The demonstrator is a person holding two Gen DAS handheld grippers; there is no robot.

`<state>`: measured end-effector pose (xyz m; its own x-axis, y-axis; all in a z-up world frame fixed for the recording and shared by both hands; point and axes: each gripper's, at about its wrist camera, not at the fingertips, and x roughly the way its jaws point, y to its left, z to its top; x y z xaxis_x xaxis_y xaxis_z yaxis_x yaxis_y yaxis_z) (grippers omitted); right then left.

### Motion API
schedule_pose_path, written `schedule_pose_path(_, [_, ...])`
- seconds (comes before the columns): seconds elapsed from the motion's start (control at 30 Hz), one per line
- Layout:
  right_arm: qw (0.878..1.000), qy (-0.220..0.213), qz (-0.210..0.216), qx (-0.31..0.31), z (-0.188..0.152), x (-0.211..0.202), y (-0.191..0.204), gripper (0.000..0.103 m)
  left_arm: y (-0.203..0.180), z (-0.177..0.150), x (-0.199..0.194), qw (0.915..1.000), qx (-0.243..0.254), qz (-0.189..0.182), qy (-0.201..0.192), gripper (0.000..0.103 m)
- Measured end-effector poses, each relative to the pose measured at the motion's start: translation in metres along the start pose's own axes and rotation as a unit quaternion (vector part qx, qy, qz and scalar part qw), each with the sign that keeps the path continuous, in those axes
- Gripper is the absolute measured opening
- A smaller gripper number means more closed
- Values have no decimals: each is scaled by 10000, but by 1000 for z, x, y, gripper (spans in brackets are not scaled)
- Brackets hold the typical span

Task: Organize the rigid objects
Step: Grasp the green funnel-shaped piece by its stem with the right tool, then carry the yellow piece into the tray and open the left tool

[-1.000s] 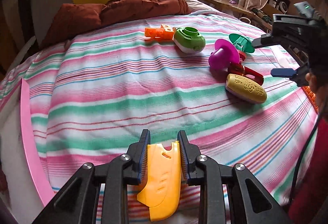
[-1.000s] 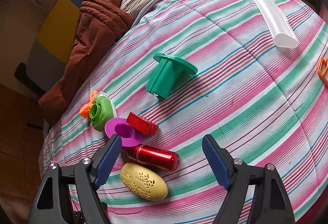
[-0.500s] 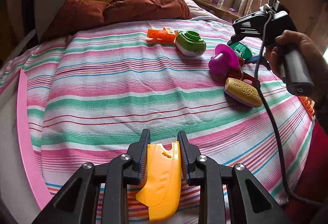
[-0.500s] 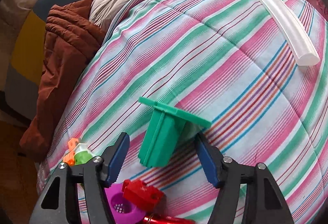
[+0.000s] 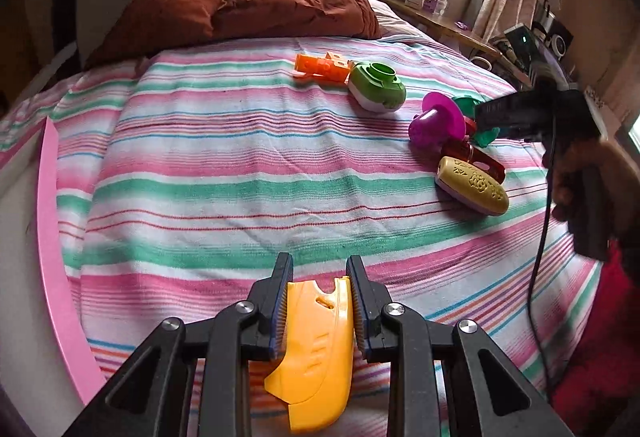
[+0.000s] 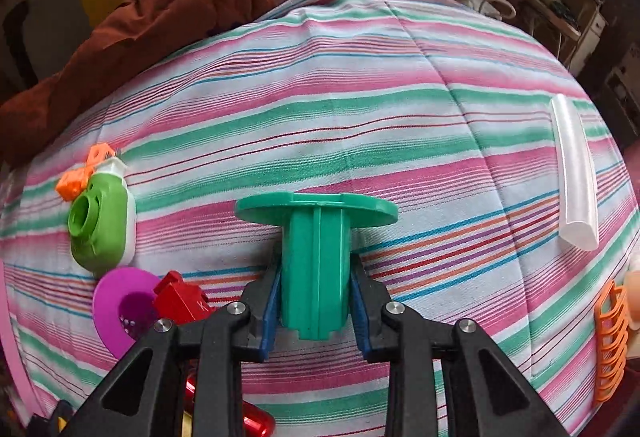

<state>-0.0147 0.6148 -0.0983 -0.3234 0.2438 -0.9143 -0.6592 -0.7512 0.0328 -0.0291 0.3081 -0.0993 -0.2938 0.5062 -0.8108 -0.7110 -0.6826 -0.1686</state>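
The right gripper (image 6: 316, 301) has swung from above the gold case and red tube to the green spool (image 6: 314, 269), its fingers just closing onto the spool's stem.

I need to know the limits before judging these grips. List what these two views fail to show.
- Left wrist view: the teal flanged piece is mostly hidden behind the right gripper, blurred there.
- Left wrist view: the red cylinder is half covered by the gold oval case.
- Right wrist view: the orange basket is cut off by the frame edge.
- Right wrist view: the teal piece's underside and contact with the bedspread are hidden.
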Motion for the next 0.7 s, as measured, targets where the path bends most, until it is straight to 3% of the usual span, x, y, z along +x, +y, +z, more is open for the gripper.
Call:
schedule_pose_path(0.17, [9995, -210, -144, -203, -7, -2, 4, 30, 1, -10, -23, 9998, -142, -95, -29, 27])
schedule_pose_path(0.37, [9984, -359, -189, -385, -9, -3, 5, 29, 21, -10, -75, 9979, -422, -144, -470, 27])
schedule_pose_path(0.7, [9973, -388, -316, -533, -9, -4, 11, 29, 150, 13, -119, 9842, -1450, 656, -772, 27])
